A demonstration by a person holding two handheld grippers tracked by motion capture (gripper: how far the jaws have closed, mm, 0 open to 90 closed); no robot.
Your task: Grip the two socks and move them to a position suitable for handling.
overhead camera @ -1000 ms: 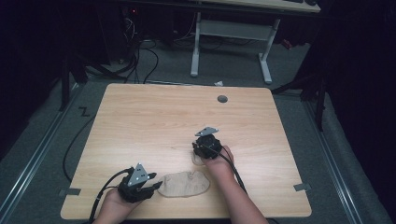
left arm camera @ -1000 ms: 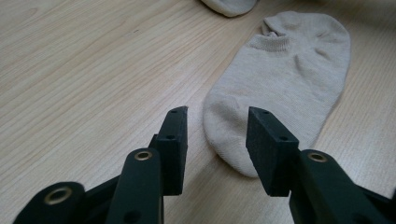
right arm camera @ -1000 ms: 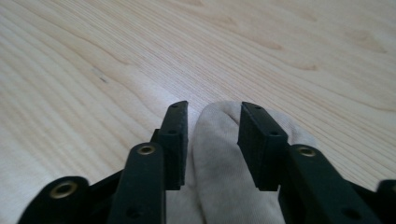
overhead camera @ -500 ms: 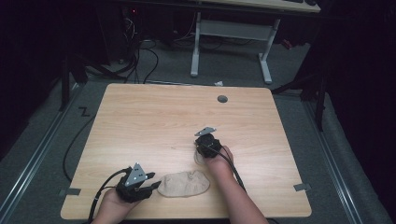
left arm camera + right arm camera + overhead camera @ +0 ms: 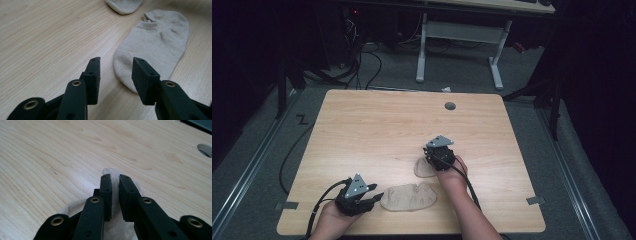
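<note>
Two beige ankle socks lie on the wooden table [image 5: 362, 130]. The larger-looking sock [image 5: 409, 197] [image 5: 155, 37] is spread flat near the front edge. My left gripper [image 5: 377, 196] [image 5: 116, 61] is open at that sock's left end, one jaw over the fabric and the other over bare wood. The second sock [image 5: 424, 169] [image 5: 75, 206] [image 5: 123, 6] is bunched up farther back. My right gripper [image 5: 431, 161] [image 5: 115, 177] has just been closing and is shut on a fold of this sock, whose cloth shows between the pads.
A round cable hole [image 5: 450, 106] [image 5: 205, 150] sits near the table's far edge. Beyond the table stand white desk legs [image 5: 422, 50] and floor cables [image 5: 367, 60]. Tape marks [image 5: 534, 201] flag the front corners.
The right gripper has shifted slightly to the right and a little up over the bunched sock. The left gripper and the flat sock have stayed where they were.
</note>
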